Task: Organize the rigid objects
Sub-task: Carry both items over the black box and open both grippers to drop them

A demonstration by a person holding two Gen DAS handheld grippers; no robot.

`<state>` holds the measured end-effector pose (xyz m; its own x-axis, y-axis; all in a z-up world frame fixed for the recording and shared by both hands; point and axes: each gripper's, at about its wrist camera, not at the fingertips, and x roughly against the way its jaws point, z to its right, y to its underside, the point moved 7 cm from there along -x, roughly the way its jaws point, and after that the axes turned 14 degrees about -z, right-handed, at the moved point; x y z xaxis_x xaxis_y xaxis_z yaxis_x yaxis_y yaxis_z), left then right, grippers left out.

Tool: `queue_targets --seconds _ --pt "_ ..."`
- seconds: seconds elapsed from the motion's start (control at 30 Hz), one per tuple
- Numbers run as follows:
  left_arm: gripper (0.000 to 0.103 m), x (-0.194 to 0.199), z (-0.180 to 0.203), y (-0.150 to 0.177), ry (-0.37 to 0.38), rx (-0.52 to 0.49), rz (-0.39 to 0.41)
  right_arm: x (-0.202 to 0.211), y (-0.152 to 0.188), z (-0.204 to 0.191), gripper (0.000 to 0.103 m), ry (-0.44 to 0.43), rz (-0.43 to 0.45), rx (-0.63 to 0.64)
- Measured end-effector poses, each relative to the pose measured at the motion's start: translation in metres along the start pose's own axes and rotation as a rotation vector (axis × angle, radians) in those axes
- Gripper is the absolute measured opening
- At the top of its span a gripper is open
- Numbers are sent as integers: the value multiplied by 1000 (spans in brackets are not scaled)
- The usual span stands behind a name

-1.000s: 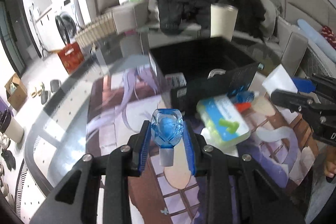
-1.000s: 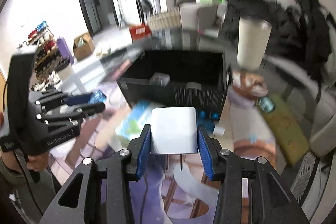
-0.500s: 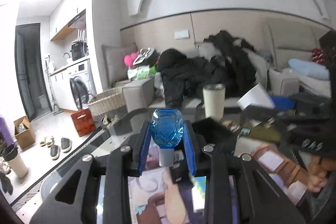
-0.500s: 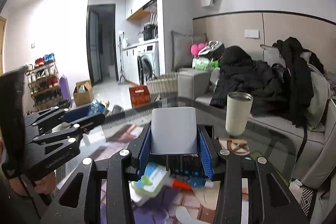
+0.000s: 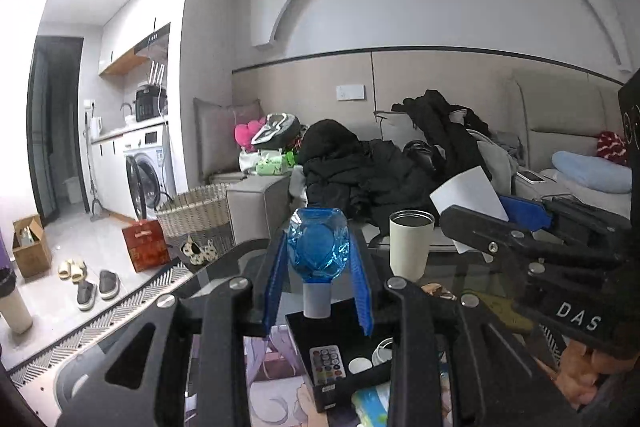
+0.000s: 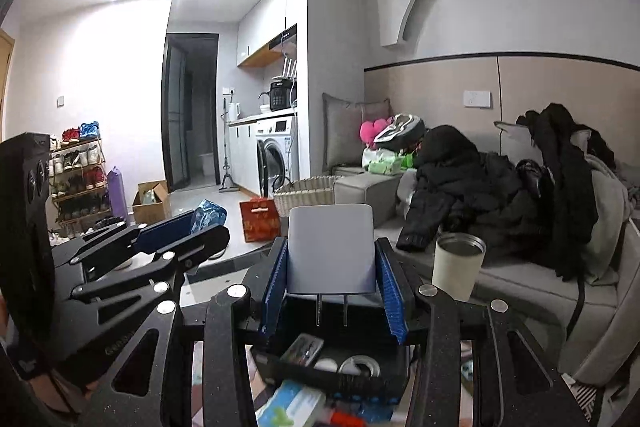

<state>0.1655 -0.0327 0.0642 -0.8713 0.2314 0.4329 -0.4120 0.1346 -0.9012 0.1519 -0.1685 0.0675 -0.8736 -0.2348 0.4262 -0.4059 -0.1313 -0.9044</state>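
A faceted translucent blue glass knob with a pale stem [image 5: 318, 253] is held between the blue-padded fingers of the left gripper [image 5: 319, 281], raised above an open black plastic storage box [image 5: 298, 331] on the glass-topped bench [image 5: 224, 263]. A white plug-in charger block with two metal prongs [image 6: 331, 253] is clamped in the right gripper [image 6: 332, 291], above the same box. A small remote control [image 5: 327, 364] is seen inside the box. A cream steel tumbler [image 6: 458, 265] stands beyond.
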Motion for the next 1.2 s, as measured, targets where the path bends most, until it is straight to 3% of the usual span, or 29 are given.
queue_targets --seconds 0.27,0.37,0.7,0.83,1.0,1.2 --pt "29 -50 -12 -5 -38 31 -74 -51 -19 18 43 37 -47 -1" --pt "29 -78 -16 -1 -35 38 -147 -76 -18 23 43 48 -90 -1" --pt "29 -153 0 39 31 61 -489 -169 24 71 43 53 -429 -131" --pt "29 -164 10 48 29 29 -546 -197 56 75 43 11 -600 -150" --pt "29 -179 24 71 70 -20 -676 -214 78 74 43 -19 -697 -158" --pt "29 -180 24 78 84 -11 -705 -223 100 64 43 -78 -792 -176"
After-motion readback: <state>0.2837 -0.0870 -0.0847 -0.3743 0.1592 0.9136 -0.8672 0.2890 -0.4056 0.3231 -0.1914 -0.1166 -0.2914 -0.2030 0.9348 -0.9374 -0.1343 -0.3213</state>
